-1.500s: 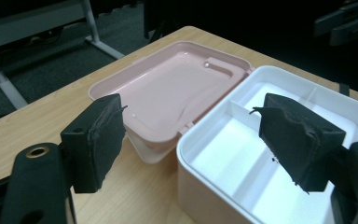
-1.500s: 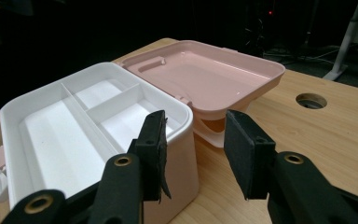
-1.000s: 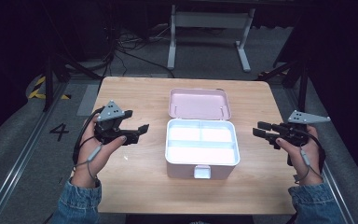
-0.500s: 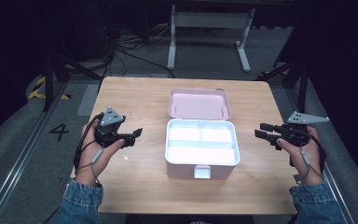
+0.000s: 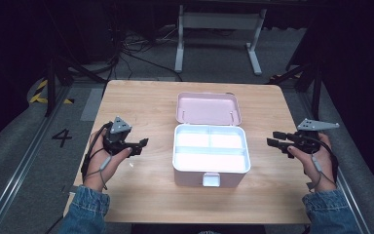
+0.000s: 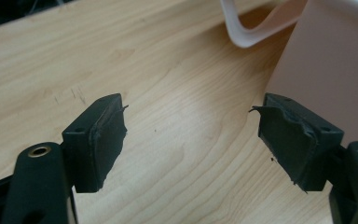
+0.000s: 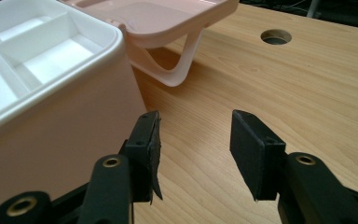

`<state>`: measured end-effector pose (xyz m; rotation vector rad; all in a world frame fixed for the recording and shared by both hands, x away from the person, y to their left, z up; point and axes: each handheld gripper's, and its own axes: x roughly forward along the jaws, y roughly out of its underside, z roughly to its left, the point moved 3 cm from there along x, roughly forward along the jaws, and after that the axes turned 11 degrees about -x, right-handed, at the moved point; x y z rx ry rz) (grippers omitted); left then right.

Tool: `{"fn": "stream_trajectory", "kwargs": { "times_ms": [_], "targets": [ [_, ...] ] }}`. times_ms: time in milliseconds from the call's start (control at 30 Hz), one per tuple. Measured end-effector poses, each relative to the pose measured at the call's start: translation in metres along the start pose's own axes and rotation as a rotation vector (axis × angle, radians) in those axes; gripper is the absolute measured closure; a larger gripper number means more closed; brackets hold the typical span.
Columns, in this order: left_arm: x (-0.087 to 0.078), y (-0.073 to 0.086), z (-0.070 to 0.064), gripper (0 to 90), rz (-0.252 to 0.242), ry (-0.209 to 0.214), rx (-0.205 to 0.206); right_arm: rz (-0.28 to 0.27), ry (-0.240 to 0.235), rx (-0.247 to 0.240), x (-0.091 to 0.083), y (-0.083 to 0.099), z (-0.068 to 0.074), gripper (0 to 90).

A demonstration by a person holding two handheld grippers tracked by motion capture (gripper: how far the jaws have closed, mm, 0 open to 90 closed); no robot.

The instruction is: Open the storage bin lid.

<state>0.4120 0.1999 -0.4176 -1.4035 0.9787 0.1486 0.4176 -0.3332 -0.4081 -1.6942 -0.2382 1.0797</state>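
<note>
On the wooden table (image 5: 146,195), pink box (image 5: 211,155) between both grippers' parted jaws.

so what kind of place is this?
Likely a lab data-collection station: a wooden table on a grey floor marked "4", loose cables behind it, and a pink box staged at centre.

My wooden table (image 5: 146,102) with one pink box (image 5: 211,155) on it.

The box sits open near the middle of my table, its white tray split into compartments, its lid (image 5: 208,108) flat on the wood behind it. A round hole (image 7: 276,36) pierces the tabletop beyond the lid.
</note>
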Motion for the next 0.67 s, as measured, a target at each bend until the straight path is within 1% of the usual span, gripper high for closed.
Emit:
{"fn": "stream_trajectory", "kwargs": {
  "times_ms": [33, 67, 100, 133, 200, 367, 400, 433, 500, 567, 600, 667],
  "targets": [
    [0.002, 0.001, 0.001, 23.9, 0.008, -0.005, -0.007, 0.005, 0.000, 0.005, 0.001, 0.002, -0.001, 53.9],
    [0.006, 0.005, 0.004, 23.9, 0.032, -0.008, -0.032, 0.006, 0.001, 0.005, 0.001, 0.003, -0.002, 53.9],
    [0.006, 0.005, 0.004, 23.9, 0.032, -0.008, -0.032, 0.006, 0.001, 0.005, 0.001, 0.003, -0.002, 53.9],
    [0.009, 0.007, 0.007, 23.9, 0.048, -0.010, -0.045, 0.009, -0.005, 0.016, 0.003, 0.006, -0.003, 53.9],
    [0.013, 0.011, 0.011, 24.0, 0.060, -0.021, -0.068, 0.011, -0.007, 0.017, 0.005, 0.008, -0.004, 53.9],
    [0.014, 0.011, 0.010, 23.9, 0.065, -0.018, -0.058, 0.024, -0.008, 0.020, 0.007, 0.011, -0.005, 53.7],
    [0.015, 0.012, 0.009, 23.9, 0.067, -0.012, -0.066, 0.026, -0.008, 0.024, 0.007, 0.012, -0.006, 53.7],
    [0.015, 0.012, 0.009, 23.9, 0.067, -0.011, -0.065, 0.027, -0.011, 0.027, 0.008, 0.012, -0.006, 53.8],
    [0.015, 0.011, 0.008, 24.0, 0.073, -0.011, -0.054, 0.031, -0.013, 0.030, 0.008, 0.013, -0.006, 53.7],
    [0.015, 0.010, 0.009, 23.9, 0.057, -0.011, -0.043, 0.031, -0.014, 0.035, 0.009, 0.013, -0.006, 53.7],
    [0.015, 0.010, 0.007, 24.0, 0.056, -0.007, -0.057, 0.030, -0.015, 0.036, 0.009, 0.013, -0.006, 53.5],
    [0.014, 0.010, 0.007, 23.9, 0.057, 0.000, -0.061, 0.029, -0.016, 0.038, 0.009, 0.013, -0.006, 52.8]
  ]
}}
